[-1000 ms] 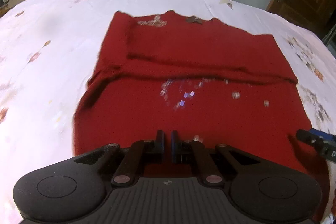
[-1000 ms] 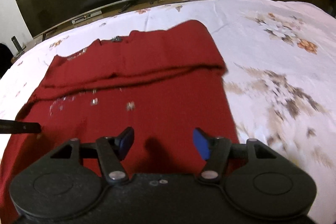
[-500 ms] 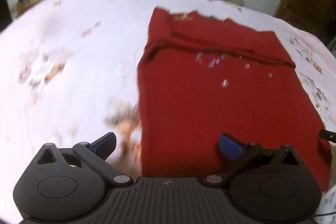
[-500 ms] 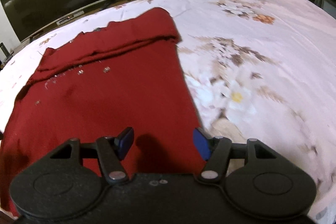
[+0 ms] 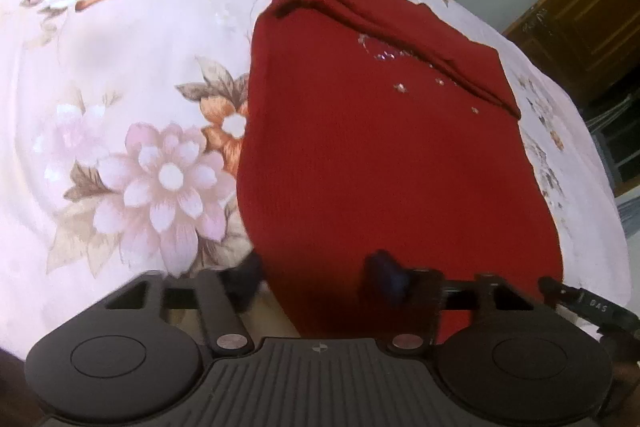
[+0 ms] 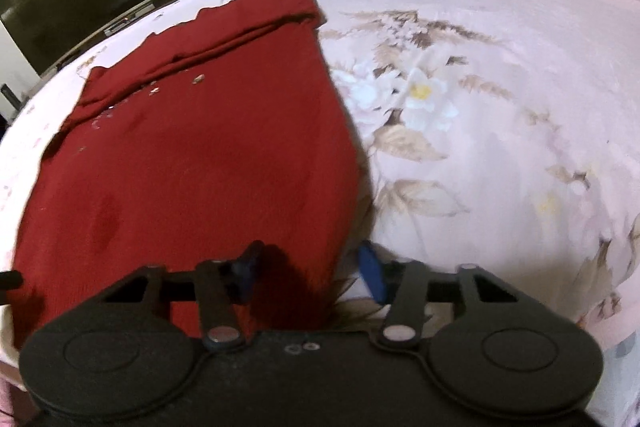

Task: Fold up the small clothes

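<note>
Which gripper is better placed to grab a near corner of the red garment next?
Neither clearly: left gripper straddles the red garment's near-left corner, right gripper its near-right corner, both open.

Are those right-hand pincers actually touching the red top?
Cannot tell. In the right wrist view the open right gripper straddles the red top's near corner, but blur and shadow hide whether its fingers touch the cloth.
</note>
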`<action>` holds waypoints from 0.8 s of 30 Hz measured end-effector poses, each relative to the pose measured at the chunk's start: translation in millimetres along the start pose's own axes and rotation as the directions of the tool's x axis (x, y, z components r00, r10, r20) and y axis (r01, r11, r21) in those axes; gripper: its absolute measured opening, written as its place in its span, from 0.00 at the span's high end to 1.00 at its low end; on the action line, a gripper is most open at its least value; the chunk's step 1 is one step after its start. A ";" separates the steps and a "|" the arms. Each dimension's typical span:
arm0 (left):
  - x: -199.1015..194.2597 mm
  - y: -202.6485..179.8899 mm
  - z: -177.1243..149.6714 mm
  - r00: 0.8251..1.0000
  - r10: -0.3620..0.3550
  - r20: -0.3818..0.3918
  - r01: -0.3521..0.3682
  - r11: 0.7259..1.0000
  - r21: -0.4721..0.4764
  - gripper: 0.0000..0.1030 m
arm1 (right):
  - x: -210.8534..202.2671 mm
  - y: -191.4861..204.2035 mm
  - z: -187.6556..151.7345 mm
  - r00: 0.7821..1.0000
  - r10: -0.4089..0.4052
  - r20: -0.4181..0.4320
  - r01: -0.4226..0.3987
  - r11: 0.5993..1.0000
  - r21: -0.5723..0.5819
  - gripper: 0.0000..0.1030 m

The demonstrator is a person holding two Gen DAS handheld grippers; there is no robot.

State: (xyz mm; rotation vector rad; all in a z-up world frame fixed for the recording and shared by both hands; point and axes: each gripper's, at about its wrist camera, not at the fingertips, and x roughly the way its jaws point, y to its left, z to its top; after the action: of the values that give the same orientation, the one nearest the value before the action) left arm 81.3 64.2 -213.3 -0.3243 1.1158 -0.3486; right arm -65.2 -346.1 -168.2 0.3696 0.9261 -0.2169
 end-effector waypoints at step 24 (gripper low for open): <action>42.8 -34.0 157.4 0.985 -0.034 0.167 0.047 0.996 -0.073 0.93 | 39.2 4.5 131.6 0.918 0.382 0.107 -0.397 0.891 0.221 0.95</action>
State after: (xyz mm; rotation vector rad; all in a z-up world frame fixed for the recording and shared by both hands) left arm 238.1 27.6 -170.2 -0.4367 0.9619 -0.3091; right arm 56.2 -395.6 -127.3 0.7598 0.7472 0.0327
